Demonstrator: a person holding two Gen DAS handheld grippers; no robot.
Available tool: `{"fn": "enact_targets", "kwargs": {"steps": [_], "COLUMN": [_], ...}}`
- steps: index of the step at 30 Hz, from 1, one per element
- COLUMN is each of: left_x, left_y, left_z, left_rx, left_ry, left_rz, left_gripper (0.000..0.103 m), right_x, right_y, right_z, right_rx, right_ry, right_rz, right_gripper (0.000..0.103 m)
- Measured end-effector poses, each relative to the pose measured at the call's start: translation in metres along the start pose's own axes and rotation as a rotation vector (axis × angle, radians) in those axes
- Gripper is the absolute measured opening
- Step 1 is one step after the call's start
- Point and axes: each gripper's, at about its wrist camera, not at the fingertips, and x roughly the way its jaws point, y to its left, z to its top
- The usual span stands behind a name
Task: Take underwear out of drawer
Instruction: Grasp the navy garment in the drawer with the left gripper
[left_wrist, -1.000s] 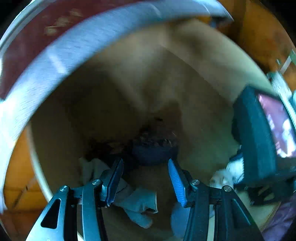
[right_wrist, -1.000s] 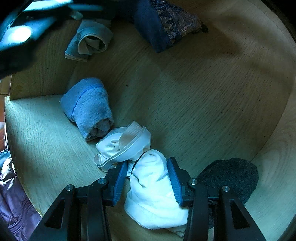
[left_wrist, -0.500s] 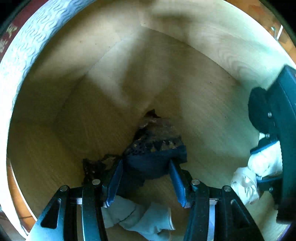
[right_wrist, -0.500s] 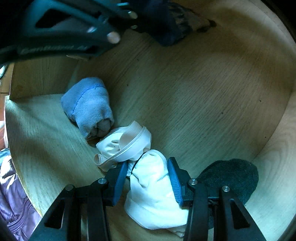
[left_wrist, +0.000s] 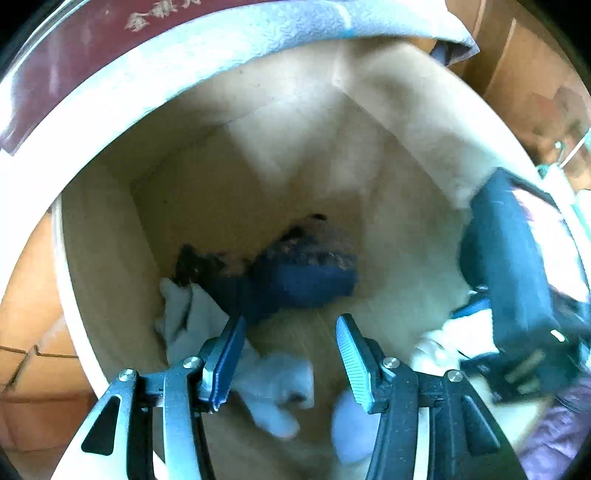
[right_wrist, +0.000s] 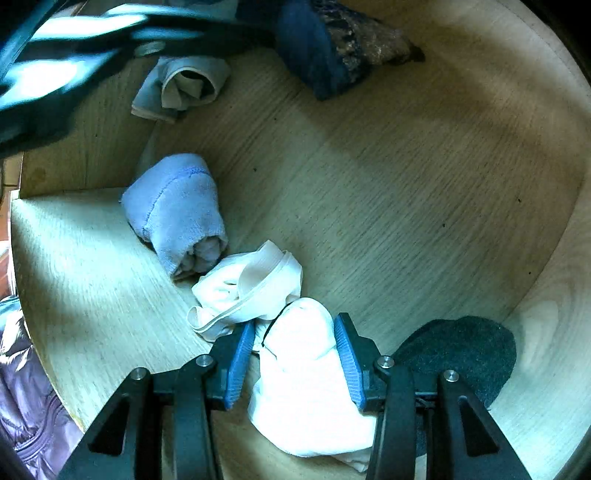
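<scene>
Wooden drawer (right_wrist: 424, 192), floor open beyond white underwear (right_wrist: 306, 376).

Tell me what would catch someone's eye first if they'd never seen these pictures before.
Probably the white bundle in the wooden drawer, sitting between the fingers of the right gripper, bright against the pale floor. Next, the dark blue lace-edged garment at the far end of the drawer, ahead of the open left gripper. A rolled light blue sock lies by the drawer's left wall.
</scene>
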Motion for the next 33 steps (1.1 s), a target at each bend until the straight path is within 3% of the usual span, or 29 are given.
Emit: {"fn": "enact_targets", "kwargs": {"steps": [7, 13, 18, 33], "left_x": [-0.034, -0.031, -0.037, -0.038], "left_y": [0.001, -0.009, -0.016, -0.008], "left_z": [-0.026, -0.043, -0.061, -0.068], "left_rx": [-0.073, -0.079, -0.076, -0.093], "left_ry": [-0.058, -0.047, -0.047, -0.077], "left_rz": [-0.049, -0.067, -0.072, -0.092], "left_gripper": [0.052, 0.052, 0.052, 0.052], "right_x": [-0.003, -0.011, -0.019, -0.073], "right_y": [0.006, 0.021, 0.024, 0.033], "right_z": [0.000, -0.007, -0.017, -0.035], "right_rx": [-0.027, -0.029, -0.008, 0.078], "right_ry": [-0.020, -0.065, -0.095, -0.249], "right_rz": [-0.005, -0.044, -0.064, -0.120], "right_gripper": [0.032, 0.027, 0.025, 0.024]}}
